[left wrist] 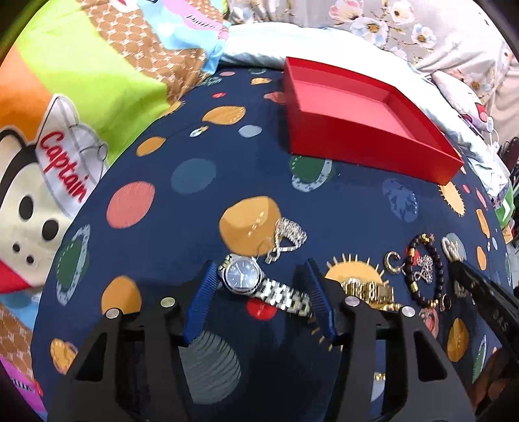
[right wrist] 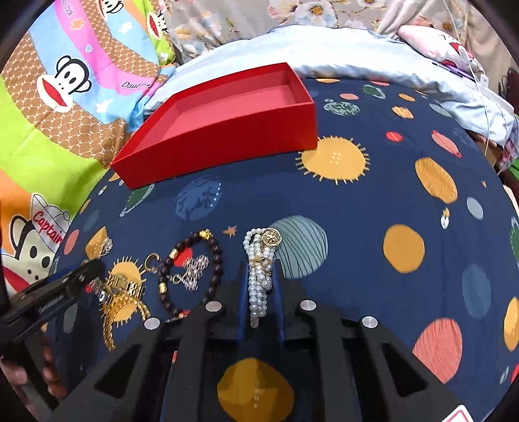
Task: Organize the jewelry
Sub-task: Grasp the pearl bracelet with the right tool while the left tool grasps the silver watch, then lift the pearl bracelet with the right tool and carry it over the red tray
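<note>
An empty red box [left wrist: 353,107] sits at the far side of the dark blue planet-print cloth; it also shows in the right wrist view [right wrist: 227,126]. My left gripper [left wrist: 259,279] is open, its blue fingers on either side of a silver watch [left wrist: 256,282] lying on the cloth. My right gripper [right wrist: 259,269] is shut on a white pearl bracelet [right wrist: 259,269] with a gold medallion. A silver chain [left wrist: 285,238], a gold watch [left wrist: 369,290], a dark bead bracelet [left wrist: 425,269] and a small silver pendant [right wrist: 194,269] lie between the grippers.
A bright cartoon monkey quilt [left wrist: 65,130] lies to the left of the cloth. A pale blue pillow [right wrist: 373,55] and floral bedding [left wrist: 405,29] are behind the box. The right gripper's body shows at the left wrist view's right edge [left wrist: 486,298].
</note>
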Tool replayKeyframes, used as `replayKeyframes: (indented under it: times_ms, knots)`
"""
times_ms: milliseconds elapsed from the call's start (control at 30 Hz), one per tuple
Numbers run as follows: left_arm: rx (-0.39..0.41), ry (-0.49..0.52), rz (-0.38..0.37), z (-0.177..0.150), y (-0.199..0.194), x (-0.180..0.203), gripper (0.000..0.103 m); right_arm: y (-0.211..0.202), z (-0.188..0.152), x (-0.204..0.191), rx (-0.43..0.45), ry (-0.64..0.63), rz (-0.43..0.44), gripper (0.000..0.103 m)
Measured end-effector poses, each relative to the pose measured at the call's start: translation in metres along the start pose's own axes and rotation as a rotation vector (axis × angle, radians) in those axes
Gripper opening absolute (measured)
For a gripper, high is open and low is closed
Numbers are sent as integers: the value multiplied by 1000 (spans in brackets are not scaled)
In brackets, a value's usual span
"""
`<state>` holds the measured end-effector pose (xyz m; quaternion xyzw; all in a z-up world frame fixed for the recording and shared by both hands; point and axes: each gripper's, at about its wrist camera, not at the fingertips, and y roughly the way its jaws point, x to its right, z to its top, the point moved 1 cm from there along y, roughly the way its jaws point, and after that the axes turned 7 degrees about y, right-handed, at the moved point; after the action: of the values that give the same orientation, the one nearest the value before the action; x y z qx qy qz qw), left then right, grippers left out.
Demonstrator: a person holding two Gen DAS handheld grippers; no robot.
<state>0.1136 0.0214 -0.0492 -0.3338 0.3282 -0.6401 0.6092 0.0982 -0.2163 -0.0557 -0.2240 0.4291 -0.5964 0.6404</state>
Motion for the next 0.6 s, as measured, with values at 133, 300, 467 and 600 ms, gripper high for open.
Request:
replayKeyframes:
  times_ms: [133,300,467,600]
  knots:
    - [33,35,-5,9,7,2,49,-2,-5,-1,1,10,-2,13]
    - [29,2,-27,6,-2,-2,49,-2,-5,-1,-1,22,6,13]
    - [24,-17,-3,-6,-4,0,45,-2,-4,0,-1,26,8,13]
    - [29,-66,9,-8,-6,-5,35,-2,-4,0,-1,27,7,13]
